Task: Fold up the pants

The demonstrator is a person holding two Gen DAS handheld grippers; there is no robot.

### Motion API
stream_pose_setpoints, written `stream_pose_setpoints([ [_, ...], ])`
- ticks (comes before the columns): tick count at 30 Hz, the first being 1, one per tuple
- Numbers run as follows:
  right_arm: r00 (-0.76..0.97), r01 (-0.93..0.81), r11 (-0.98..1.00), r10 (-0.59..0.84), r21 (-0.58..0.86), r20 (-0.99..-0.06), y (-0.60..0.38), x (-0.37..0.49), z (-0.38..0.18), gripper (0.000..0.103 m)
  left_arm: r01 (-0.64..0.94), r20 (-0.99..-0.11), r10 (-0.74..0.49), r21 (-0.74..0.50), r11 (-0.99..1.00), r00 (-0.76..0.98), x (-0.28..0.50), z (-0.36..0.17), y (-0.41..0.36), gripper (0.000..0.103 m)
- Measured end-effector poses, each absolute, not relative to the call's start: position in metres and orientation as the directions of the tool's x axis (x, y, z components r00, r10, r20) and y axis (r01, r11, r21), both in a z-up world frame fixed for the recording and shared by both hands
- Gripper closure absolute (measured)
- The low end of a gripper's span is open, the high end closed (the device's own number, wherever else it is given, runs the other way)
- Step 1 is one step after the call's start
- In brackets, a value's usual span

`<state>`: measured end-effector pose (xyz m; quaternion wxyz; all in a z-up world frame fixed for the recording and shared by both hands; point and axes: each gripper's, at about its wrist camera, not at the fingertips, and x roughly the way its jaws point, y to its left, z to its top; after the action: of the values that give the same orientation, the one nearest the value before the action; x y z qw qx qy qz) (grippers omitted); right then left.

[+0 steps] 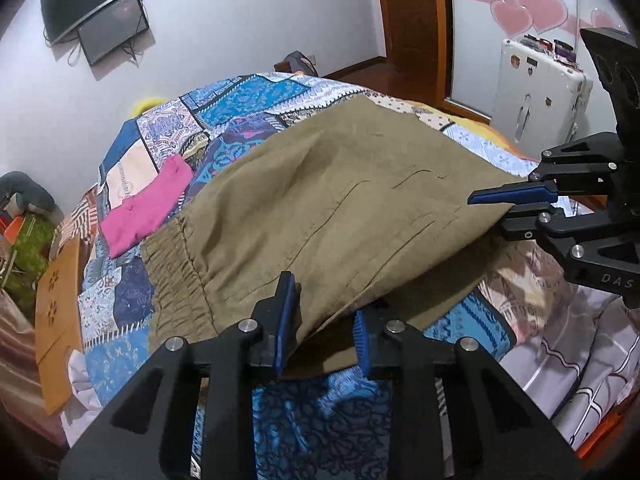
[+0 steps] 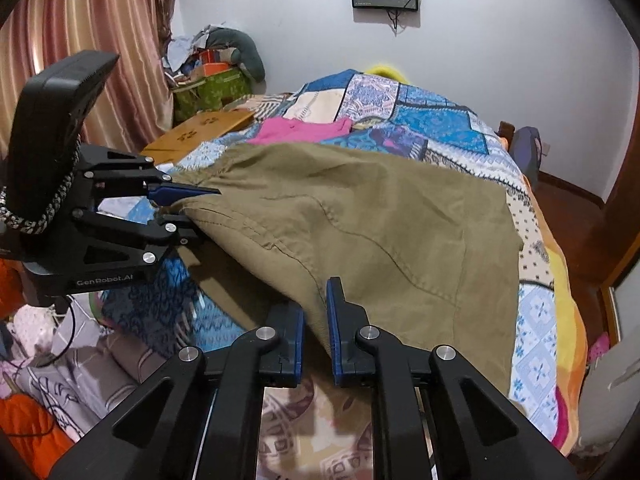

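The left gripper (image 1: 324,320) and right gripper (image 2: 316,320) each pinch a near edge of the pants (image 1: 320,208), lifting it off the bed (image 1: 248,96). The rest lies flat ahead. A pink cloth (image 1: 148,204) sits beyond. The folding looks only begun; most is left.

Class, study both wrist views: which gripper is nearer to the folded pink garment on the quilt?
Left. The left gripper grips the olive pants at the elastic-waistband end, beside the pink garment. The right gripper grips the pants' opposite end, farther away.
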<state>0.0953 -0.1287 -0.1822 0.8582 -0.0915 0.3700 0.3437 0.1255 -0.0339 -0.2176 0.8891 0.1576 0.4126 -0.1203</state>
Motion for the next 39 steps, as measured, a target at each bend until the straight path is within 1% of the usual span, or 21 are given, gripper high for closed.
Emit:
stream_pose_setpoints([
  [6,0.473,-0.647,0.753,0.523,0.123,-0.709,-0.131,0.093,-0.188,0.093,0.337,-0.784,-0.101,0.143,0.93,0.613,0.123,-0.224,-0.032,0.075],
  [9,0.443,-0.647,0.748,0.528,0.149,-0.725,-0.132,0.094,-0.19,0.09,0.341,-0.791,-0.108,0.132,0.931,0.602,0.121,-0.224,-0.031,0.075],
  [10,0.442,-0.646,0.748,0.528,0.151,-0.725,-0.133,0.093,-0.189,0.089,0.345,-0.795,-0.113,0.128,0.93,0.597,0.119,-0.224,-0.03,0.073],
  [12,0.444,-0.645,0.749,0.527,0.15,-0.725,-0.135,0.09,-0.185,0.088,0.358,-0.796,-0.124,0.123,0.926,0.593,0.115,-0.221,-0.03,0.066],
  [14,0.44,-0.644,0.749,0.53,0.157,-0.725,-0.138,0.088,-0.18,0.086,0.374,-0.794,-0.145,0.11,0.921,0.591,0.108,-0.215,-0.029,0.044],
  [16,0.438,-0.644,0.746,0.541,0.169,-0.718,-0.143,0.086,-0.174,0.083,0.377,-0.782,-0.147,0.119,0.919,0.606,0.102,-0.208,-0.028,0.039],
  [19,0.432,-0.657,0.727,0.58,0.199,-0.691,-0.147,0.081,-0.161,0.077,0.367,-0.765,-0.15,0.12,0.923,0.626,0.098,-0.194,-0.024,0.039],
  [20,0.436,-0.66,0.724,0.586,0.2,-0.683,-0.147,0.079,-0.157,0.076,0.359,-0.759,-0.16,0.102,0.928,0.631,0.098,-0.189,-0.02,0.038],
  [22,0.463,-0.662,0.727,0.59,0.185,-0.661,-0.146,0.079,-0.149,0.069,0.334,-0.745,-0.179,0.061,0.941,0.642,0.103,-0.18,-0.011,0.035],
  [23,0.468,-0.662,0.726,0.596,0.187,-0.653,-0.143,0.08,-0.147,0.068,0.313,-0.738,-0.183,0.039,0.949,0.649,0.106,-0.176,-0.005,0.034],
  [25,0.467,-0.656,0.727,0.603,0.204,-0.647,-0.139,0.086,-0.148,0.068,0.267,-0.737,-0.175,0.008,0.964,0.653,0.117,-0.175,0.005,0.034],
  [28,0.45,-0.631,0.736,0.605,0.245,-0.657,-0.13,0.102,-0.161,0.068,0.194,-0.764,-0.178,-0.07,0.978,0.62,0.134,-0.186,0.02,0.034],
  [30,0.425,-0.605,0.744,0.602,0.283,-0.676,-0.122,0.113,-0.177,0.068,0.163,-0.783,-0.178,-0.098,0.982,0.596,0.141,-0.198,0.026,0.034],
  [34,0.365,-0.577,0.756,0.578,0.31,-0.73,-0.114,0.121,-0.208,0.068,0.111,-0.813,-0.093,-0.036,0.993,0.574,0.145,-0.223,0.037,0.034],
  [39,0.37,-0.561,0.766,0.571,0.314,-0.733,-0.133,0.117,-0.214,0.068,0.092,-0.807,-0.14,-0.106,0.99,0.573,0.137,-0.232,0.057,0.031],
])
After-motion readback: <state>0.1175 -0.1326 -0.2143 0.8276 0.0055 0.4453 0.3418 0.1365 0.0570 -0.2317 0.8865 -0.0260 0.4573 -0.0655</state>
